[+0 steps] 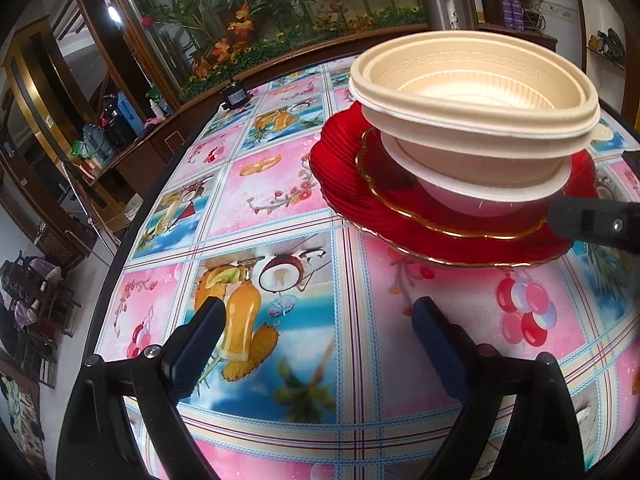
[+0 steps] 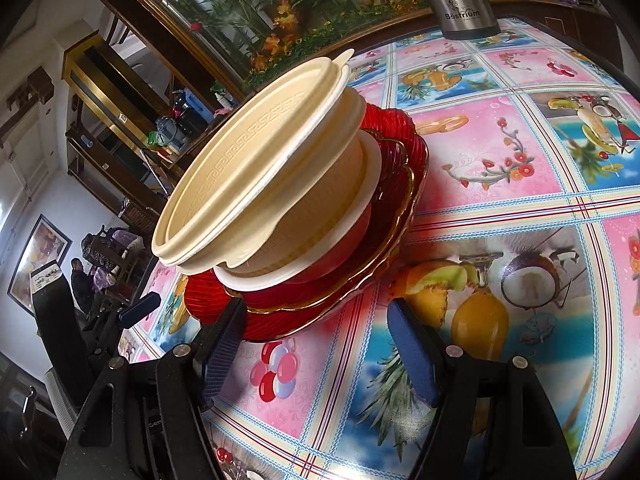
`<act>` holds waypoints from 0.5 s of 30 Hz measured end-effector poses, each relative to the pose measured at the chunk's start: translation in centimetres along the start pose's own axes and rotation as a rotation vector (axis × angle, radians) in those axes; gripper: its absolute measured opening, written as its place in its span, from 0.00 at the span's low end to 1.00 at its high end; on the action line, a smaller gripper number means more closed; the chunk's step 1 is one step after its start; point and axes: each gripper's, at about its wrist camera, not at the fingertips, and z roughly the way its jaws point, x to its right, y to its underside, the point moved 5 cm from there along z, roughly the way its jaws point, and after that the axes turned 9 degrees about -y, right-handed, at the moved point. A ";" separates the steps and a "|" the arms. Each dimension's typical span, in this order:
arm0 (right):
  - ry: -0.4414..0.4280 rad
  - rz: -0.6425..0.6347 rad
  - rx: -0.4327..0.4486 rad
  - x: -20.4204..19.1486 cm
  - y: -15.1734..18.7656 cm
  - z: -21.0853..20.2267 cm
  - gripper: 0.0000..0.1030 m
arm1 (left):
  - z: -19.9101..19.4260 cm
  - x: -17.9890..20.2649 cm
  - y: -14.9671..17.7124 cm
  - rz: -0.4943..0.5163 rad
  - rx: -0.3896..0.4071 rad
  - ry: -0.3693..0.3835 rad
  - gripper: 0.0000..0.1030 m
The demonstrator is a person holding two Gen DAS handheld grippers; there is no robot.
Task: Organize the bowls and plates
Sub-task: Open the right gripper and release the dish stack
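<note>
A stack stands on the table: a large red plate (image 1: 460,244) with a gold rim, a smaller red plate (image 1: 384,176) on it, then a white bowl (image 1: 480,196) and cream bowls (image 1: 472,92) nested on top. The stack also shows in the right wrist view, with the cream bowls (image 2: 256,176) above the red plates (image 2: 392,184). My left gripper (image 1: 316,320) is open and empty, just in front of the stack. My right gripper (image 2: 316,320) is open and empty, its left finger (image 2: 224,340) close to the red plate's edge. Its tip shows in the left wrist view (image 1: 592,220).
The table wears a pink and blue fruit-print cloth (image 1: 280,184). A steel flask (image 2: 460,0) stands at the far edge. A glass cabinet with flowers (image 1: 248,20) and wooden shelves (image 1: 100,148) lie beyond the table.
</note>
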 end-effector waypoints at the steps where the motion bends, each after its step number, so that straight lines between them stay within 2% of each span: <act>1: 0.000 0.000 0.000 0.0 0.0 0.0 0.75 | -0.1 -0.1 0.0 -0.009 0.003 0.007 0.91; 5: 0.000 0.000 0.000 0.0 0.0 0.0 0.75 | -0.7 -1.5 0.1 -0.086 0.035 0.048 0.91; 11: -0.001 -0.001 -0.002 0.1 0.0 0.1 0.75 | -1.8 -1.7 1.0 -0.219 -0.003 0.319 0.91; 15: 0.009 -0.008 -0.001 0.1 0.1 -0.2 0.77 | -3.5 -1.5 1.4 -0.243 -0.019 0.384 0.91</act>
